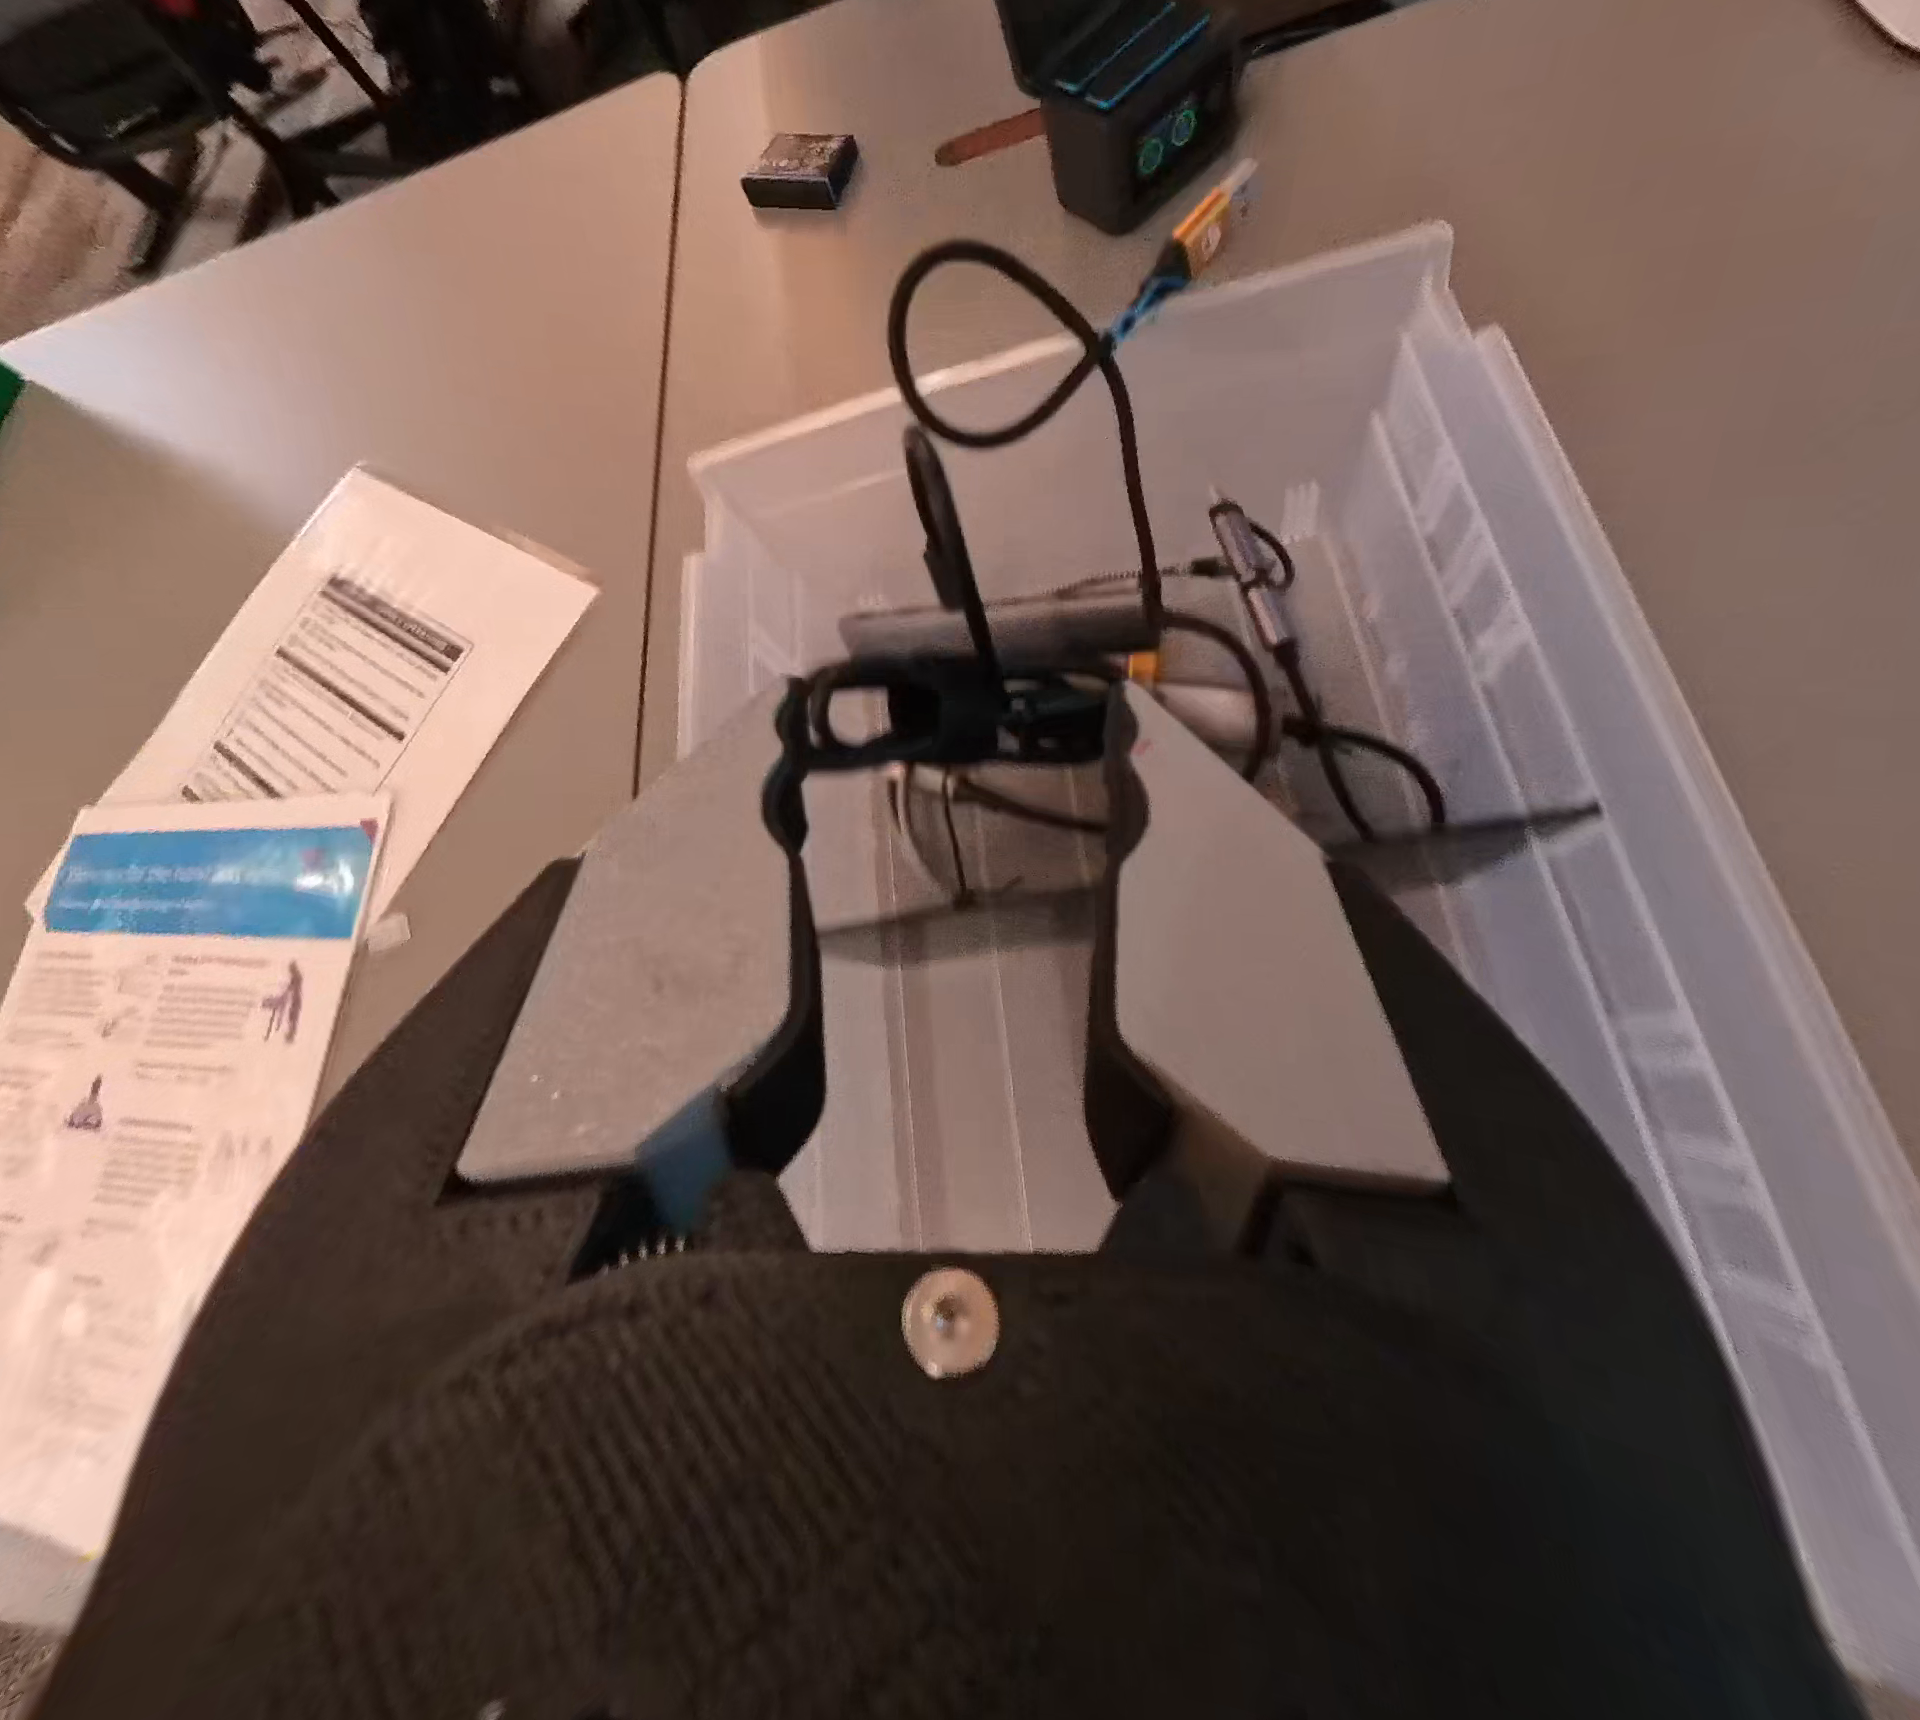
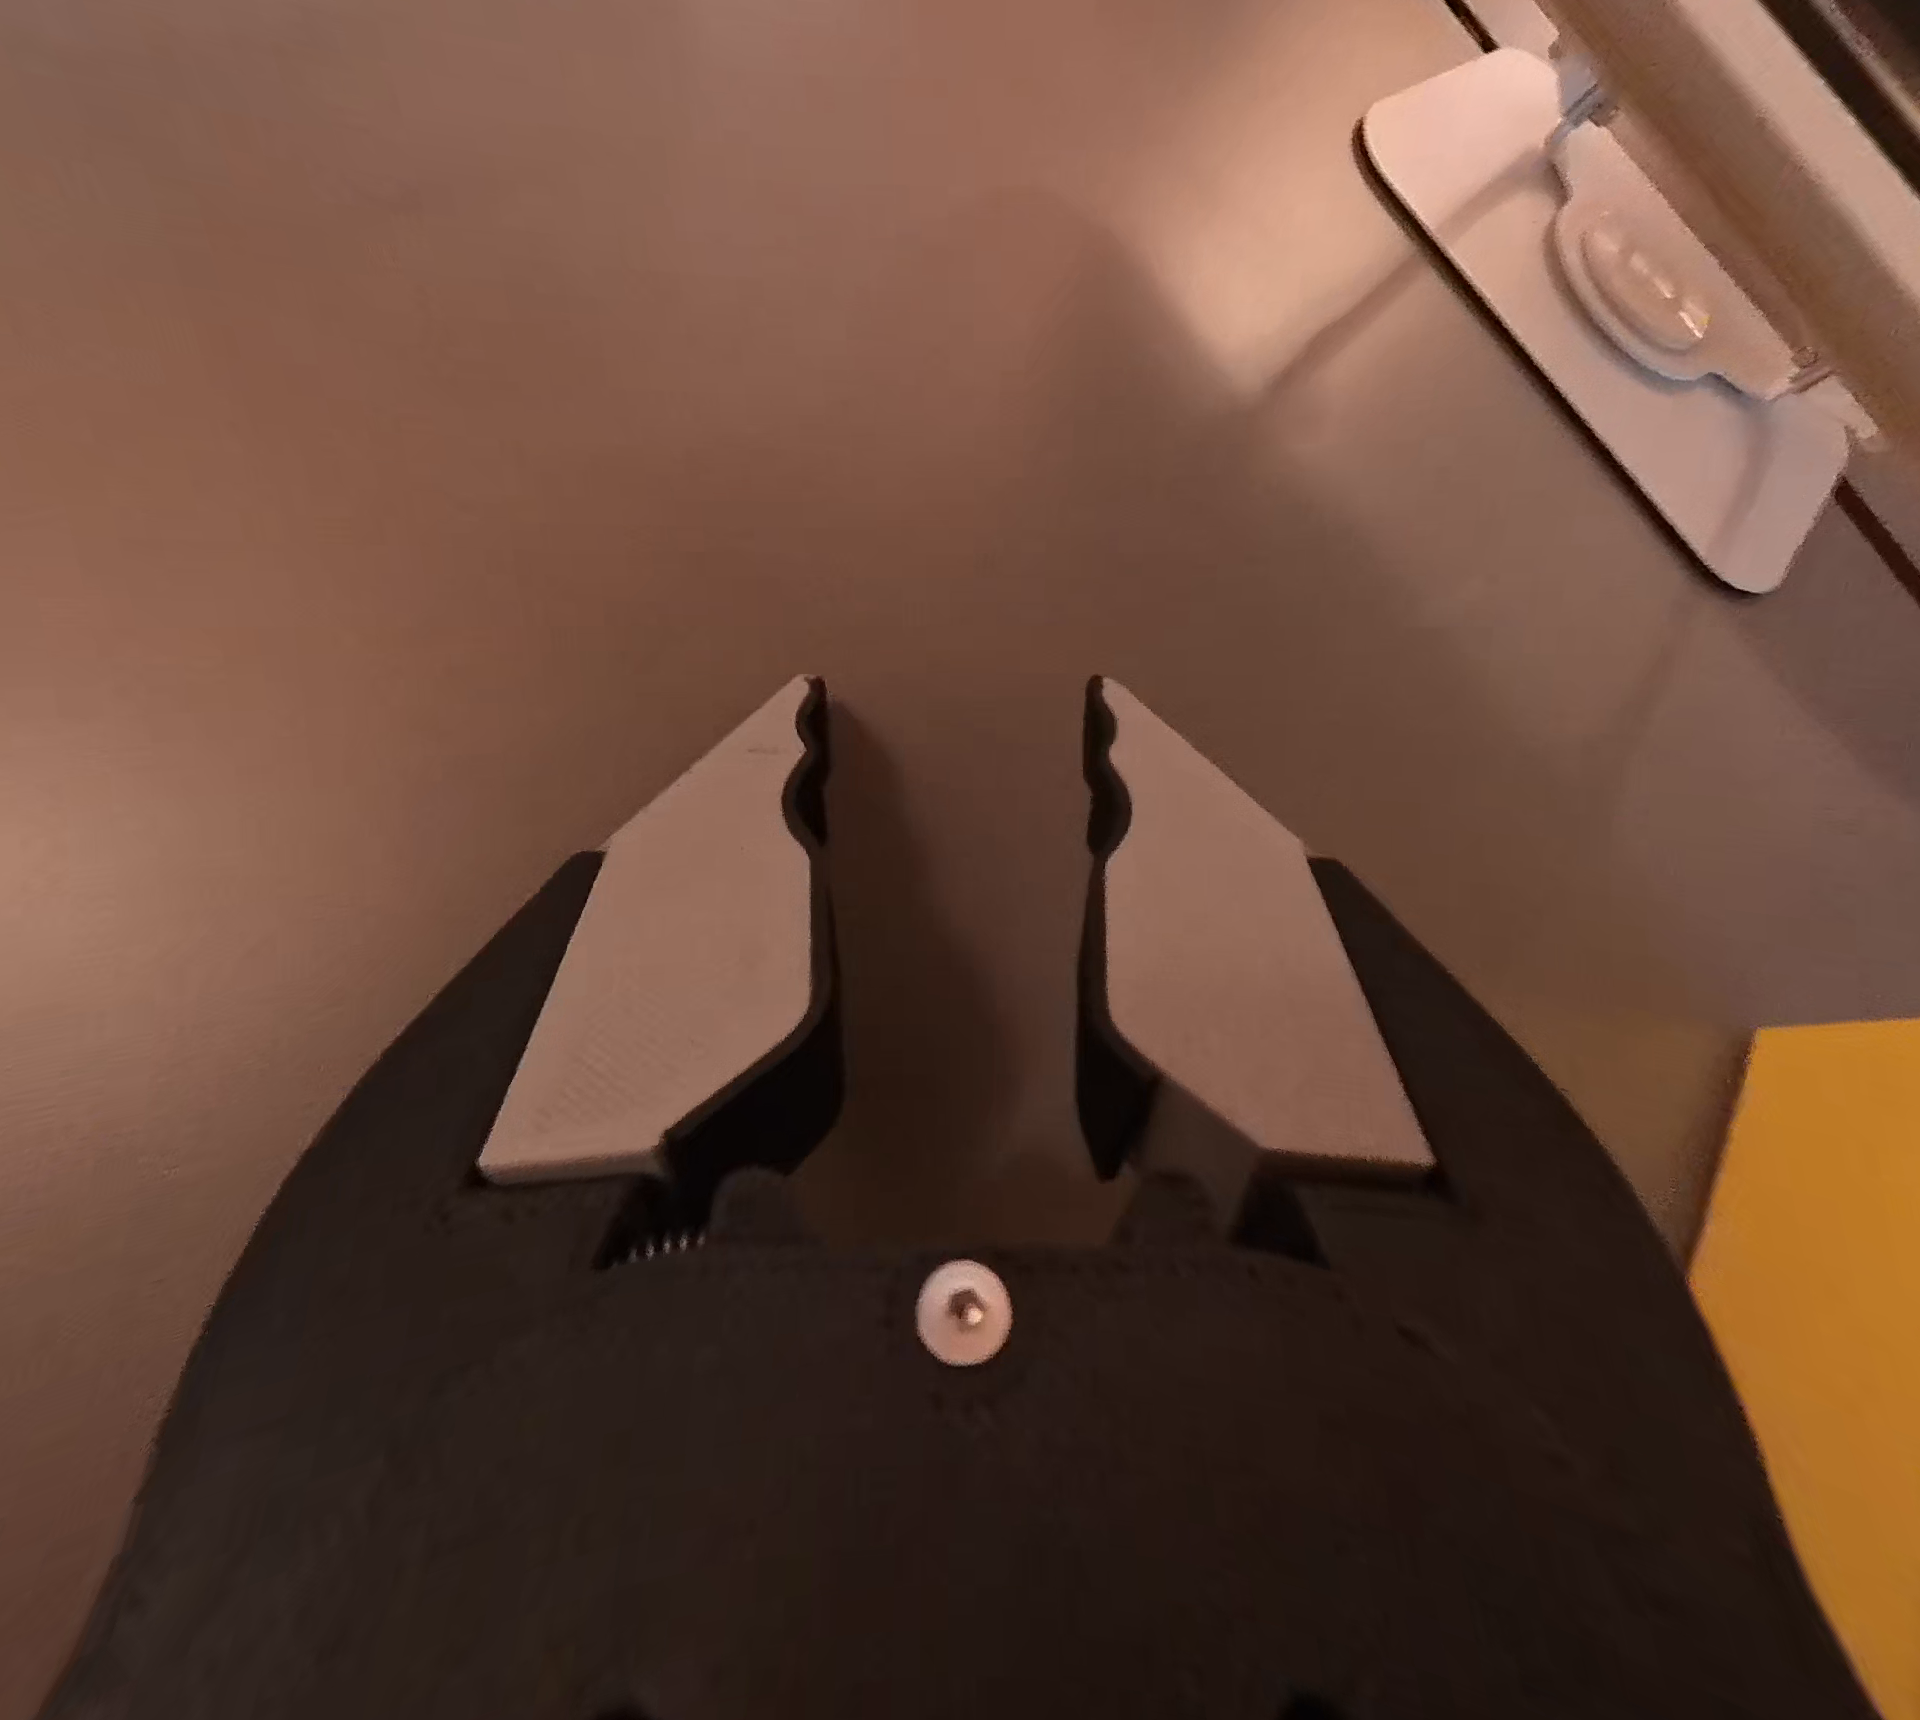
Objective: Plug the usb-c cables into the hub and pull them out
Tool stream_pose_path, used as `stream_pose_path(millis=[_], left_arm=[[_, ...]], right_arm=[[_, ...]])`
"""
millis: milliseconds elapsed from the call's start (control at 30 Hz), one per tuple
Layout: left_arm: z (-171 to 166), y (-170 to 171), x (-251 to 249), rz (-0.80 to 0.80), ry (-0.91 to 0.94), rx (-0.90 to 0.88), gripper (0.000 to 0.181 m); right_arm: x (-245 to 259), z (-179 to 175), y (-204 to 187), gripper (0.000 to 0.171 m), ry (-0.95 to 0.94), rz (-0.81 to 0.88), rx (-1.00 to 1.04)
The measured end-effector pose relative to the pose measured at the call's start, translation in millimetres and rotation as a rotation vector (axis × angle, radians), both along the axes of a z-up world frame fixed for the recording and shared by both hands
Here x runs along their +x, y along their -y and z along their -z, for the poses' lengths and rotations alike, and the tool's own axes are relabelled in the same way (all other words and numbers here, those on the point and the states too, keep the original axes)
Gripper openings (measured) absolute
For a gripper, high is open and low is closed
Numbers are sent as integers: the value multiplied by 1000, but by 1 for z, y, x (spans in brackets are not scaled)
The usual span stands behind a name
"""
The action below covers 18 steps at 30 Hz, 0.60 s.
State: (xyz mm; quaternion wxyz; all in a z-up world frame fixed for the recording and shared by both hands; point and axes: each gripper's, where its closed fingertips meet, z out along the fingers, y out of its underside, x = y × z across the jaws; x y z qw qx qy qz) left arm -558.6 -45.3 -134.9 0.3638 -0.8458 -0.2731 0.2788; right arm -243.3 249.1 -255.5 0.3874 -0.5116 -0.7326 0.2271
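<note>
Two printed sheets (image 1: 260, 735) lie at the desk's (image 1: 436, 340) left edge, writing blurred. Beside them, the clear bin (image 1: 1507, 631) holds the hub (image 1: 997, 626) and cables (image 1: 1127, 465), just beyond the left gripper (image 1: 951, 720), whose fingers stand apart among black cable loops. Right gripper (image 2: 954, 704) gapes, empty, over bare desk.

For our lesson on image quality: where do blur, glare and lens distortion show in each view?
Left wrist view: wide-angle bending curves the clear bin; papers are smeared by blur. Right wrist view: warm, dim light, soft glare on the table, white base plate slightly blurred.
</note>
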Motion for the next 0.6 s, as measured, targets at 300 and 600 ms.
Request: stream_pose_path(millis=[300,600], left_arm=[[35,-31,-62,-70,56,-166,2],[-134,-21,-48,-102,-314,51,0]], right_arm=[[7,0,-3,48,-6,9,0],[7,4,-7,46,13,29,43]])
